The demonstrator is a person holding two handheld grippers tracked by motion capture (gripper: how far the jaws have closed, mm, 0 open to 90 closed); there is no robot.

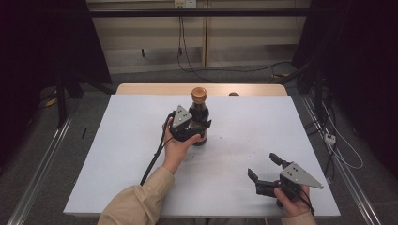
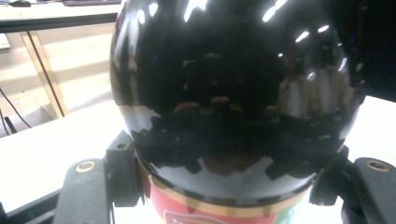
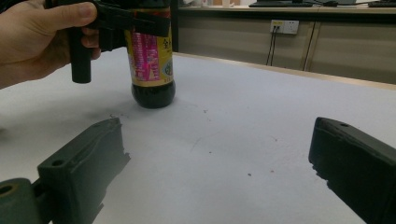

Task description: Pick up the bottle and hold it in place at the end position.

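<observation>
The left gripper (image 1: 199,129) was clamped around the body of a dark sauce bottle (image 1: 199,110), which stood upright on the white table (image 1: 126,154), a little left of the middle and toward the far side. In the left gripper view the bottle's glossy black shoulder bulged close to the lens, with the two black jaws pressing its sides just above the red and gold label (image 2: 196,212). From the right gripper view the left hand (image 3: 32,39) could be seen wrapped round the gripper's handle, the jaws crossing the label at mid-height, and the bottle's base appeared to rest on the table, though a slight lift could not be ruled out. The brown cap (image 1: 198,94) was on.

To carry this step well, the grip probably needed to stay level and square to the bottle: the glass looked slick and rounded, so any tilt of the wrist could let it pivot or slip between the pads. A straight, slow lift or slide, keeping the cap vertical, seemed safest.

Farther right and nearer, the right gripper (image 1: 265,168) hovered low above the table with its jaws wide apart and nothing between them, well apart from the bottle. It looked free to steady the base or cap if needed.
</observation>
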